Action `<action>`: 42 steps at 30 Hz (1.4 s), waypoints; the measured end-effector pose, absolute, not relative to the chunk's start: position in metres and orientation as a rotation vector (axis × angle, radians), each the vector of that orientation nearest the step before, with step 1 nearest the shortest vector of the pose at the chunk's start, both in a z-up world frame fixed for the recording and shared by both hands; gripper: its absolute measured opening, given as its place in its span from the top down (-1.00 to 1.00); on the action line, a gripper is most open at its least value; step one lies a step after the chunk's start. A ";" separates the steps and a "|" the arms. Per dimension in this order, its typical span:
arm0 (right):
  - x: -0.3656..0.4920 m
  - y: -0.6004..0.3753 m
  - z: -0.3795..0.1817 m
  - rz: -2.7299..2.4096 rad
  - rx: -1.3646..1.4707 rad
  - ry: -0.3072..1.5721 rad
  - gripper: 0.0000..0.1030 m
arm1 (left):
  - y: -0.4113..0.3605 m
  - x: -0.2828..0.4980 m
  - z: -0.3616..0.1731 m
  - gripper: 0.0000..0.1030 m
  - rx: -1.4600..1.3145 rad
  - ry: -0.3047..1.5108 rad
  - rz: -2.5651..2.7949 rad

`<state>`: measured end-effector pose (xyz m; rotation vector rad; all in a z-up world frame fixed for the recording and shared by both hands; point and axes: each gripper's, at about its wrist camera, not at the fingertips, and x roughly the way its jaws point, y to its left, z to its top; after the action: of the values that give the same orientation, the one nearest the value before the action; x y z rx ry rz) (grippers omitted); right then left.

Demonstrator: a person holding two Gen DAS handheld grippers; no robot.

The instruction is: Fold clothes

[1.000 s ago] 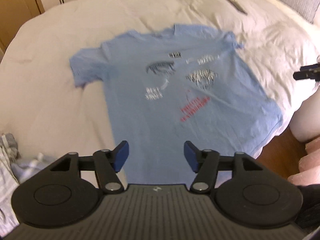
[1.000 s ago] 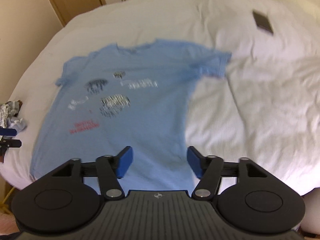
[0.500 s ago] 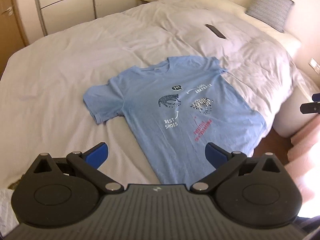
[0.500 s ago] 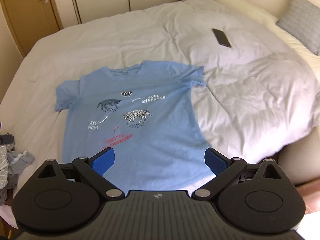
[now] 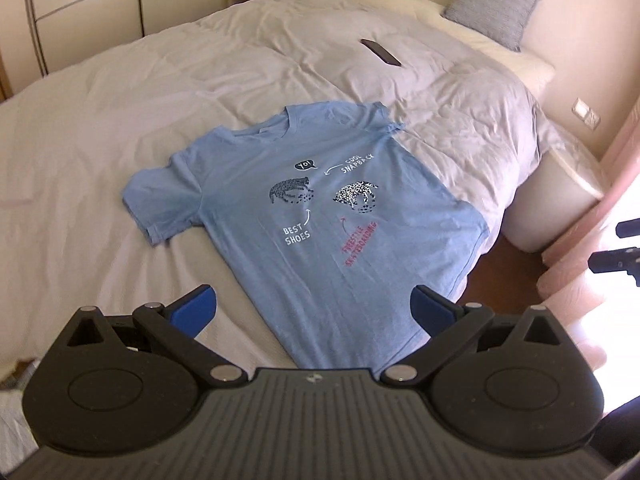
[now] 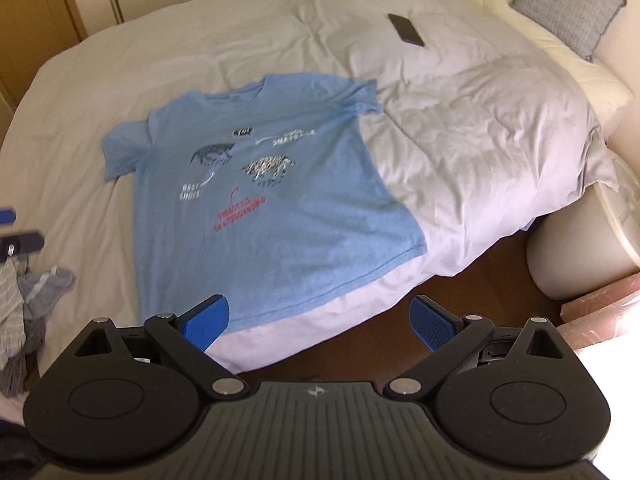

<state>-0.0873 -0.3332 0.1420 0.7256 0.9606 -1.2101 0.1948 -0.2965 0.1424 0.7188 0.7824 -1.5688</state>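
A: Starting left of the blue T-shirt (image 6: pixel 256 208), what lay there?

B: A heap of grey striped clothes (image 6: pixel 24 312) sat at the bed's near edge, left of the T-shirt and apart from it. The left gripper (image 5: pixel 314 308) hovered above the shirt's hem, its blue fingers (image 5: pixel 192 308) spread wide with nothing between them.

A: And the T-shirt itself?

B: It lay flat, print side up, on the white duvet (image 5: pixel 100 120) of the bed, collar pointing away and hem reaching the near edge. Its left sleeve was spread out; the right sleeve looked bunched.

A: Beyond the T-shirt?

B: A dark phone (image 6: pixel 406 29) rested on the duvet past the shirt's right shoulder, well apart from it. Farther right of the T-shirt, a grey cushion (image 6: pixel 570 4) leaned by the cream pillow (image 5: pixel 500 48).

A: The other gripper?

B: The right gripper (image 6: pixel 320 324) hung near the shirt's lower right corner, over the bed's edge and the dark floor (image 6: pixel 460 276), its fingers (image 6: pixel 434 326) also wide apart and holding nothing
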 end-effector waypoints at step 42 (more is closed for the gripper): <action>-0.029 -0.426 0.067 -0.858 0.728 0.971 -0.92 | -0.331 0.245 0.130 -0.98 0.779 0.797 -1.243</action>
<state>-0.0295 -0.4257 0.0673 0.7285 0.9707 -0.8581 0.2445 -0.3313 0.1297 0.7793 0.7966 -1.2425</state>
